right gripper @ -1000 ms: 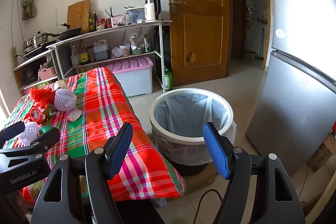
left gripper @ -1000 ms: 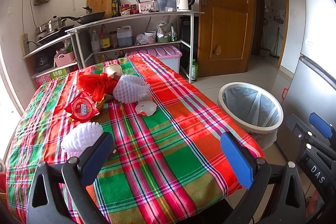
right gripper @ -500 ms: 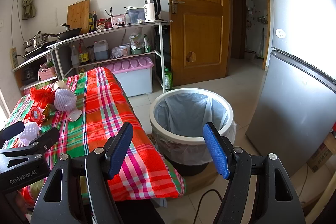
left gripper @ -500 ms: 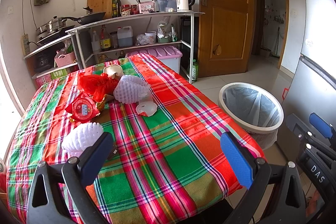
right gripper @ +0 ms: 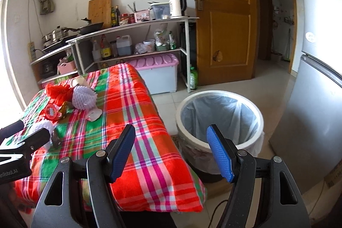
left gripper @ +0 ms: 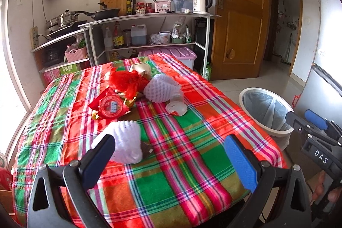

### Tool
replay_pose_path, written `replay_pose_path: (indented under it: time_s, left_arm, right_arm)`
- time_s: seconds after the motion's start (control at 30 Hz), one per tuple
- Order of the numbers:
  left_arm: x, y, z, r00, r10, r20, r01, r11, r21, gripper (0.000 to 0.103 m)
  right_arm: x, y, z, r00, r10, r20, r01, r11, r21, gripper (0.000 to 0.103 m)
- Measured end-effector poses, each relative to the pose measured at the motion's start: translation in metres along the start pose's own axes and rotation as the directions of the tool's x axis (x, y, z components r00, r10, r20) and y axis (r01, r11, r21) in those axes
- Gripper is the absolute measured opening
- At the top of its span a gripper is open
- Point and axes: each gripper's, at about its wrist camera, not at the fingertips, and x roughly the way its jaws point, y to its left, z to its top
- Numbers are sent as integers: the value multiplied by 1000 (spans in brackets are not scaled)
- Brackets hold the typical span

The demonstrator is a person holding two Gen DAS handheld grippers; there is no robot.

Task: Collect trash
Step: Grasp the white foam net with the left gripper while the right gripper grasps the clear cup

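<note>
Your left gripper (left gripper: 171, 155) and right gripper (right gripper: 171, 151) both gape empty; the left finger (left gripper: 100, 155) half-hides the foam net (left gripper: 126, 142), lower left.

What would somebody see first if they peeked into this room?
Probably the bright red, green and pink checked tablecloth filling the middle of the room, with a heap of trash on its far half: white foam fruit nets, a red plastic bag and a red round wrapper. Next, the big white bin with its clear liner, standing on the floor right of the table.
</note>
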Motion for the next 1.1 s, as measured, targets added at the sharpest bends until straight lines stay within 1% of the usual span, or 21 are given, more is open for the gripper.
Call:
replay_pose_path:
  time_s: [0.03, 0.1, 0.2, 0.3, 0.33, 0.43, 0.6, 0.7, 0.77, 0.83, 0.9, 0.97, 1.03, 1.1]
  left_arm:
    - [1, 9, -1, 1000, 16, -5, -16, 1000, -8, 103]
    - [2, 26, -3, 998, 59, -10, -59, 998, -23, 103]
    - [6, 54, -6, 996, 86, -27, -87, 995, -55, 103]
    - [15, 79, -10, 995, 67, -72, -74, 992, -106, 103]
    - [17, 84, -10, 994, 63, -84, -73, 990, -119, 103]
    - [24, 96, -13, 993, 50, -108, -65, 987, -144, 103]
    - [39, 103, -11, 991, -25, -131, -2, 980, -200, 103]
    - [47, 101, -10, 988, -53, -144, 23, 979, -201, 103]
    - [53, 100, -9, 984, -89, -157, 55, 977, -207, 103]
    - [57, 97, -9, 982, -95, -161, 61, 977, -202, 103]
    - [63, 95, -9, 982, -80, -172, 47, 981, -191, 103]
    - [68, 95, -8, 981, -74, -180, 40, 982, -185, 103]
    - [71, 97, -8, 981, -81, -177, 44, 979, -199, 103]
    - [73, 99, -7, 981, -80, -178, 42, 977, -211, 103]
  right_arm:
    - [4, 4, 1, 1000, 13, -4, -13, 1000, -15, 70]
    - [11, 13, 5, 998, 70, -2, -70, 997, -43, 70]
    - [26, 29, 8, 987, 159, -19, -160, 984, -80, 70]
    - [46, 47, 12, 975, 212, -59, -218, 969, -118, 70]
    - [53, 53, 13, 968, 239, -74, -247, 961, -124, 70]
    - [69, 68, 16, 960, 258, -107, -273, 951, -149, 70]
    - [96, 87, 18, 950, 266, -162, -293, 939, -179, 70]
    - [109, 96, 18, 943, 273, -191, -310, 930, -198, 70]
    - [119, 103, 20, 937, 283, -207, -325, 923, -208, 70]
    - [129, 106, 23, 925, 300, -231, -345, 921, -183, 70]
    - [135, 108, 26, 918, 313, -243, -359, 917, -175, 70]
    - [141, 116, 27, 915, 314, -254, -365, 911, -191, 70]
    - [147, 123, 28, 903, 335, -269, -393, 897, -204, 70]
    - [150, 130, 30, 899, 344, -271, -403, 892, -205, 70]
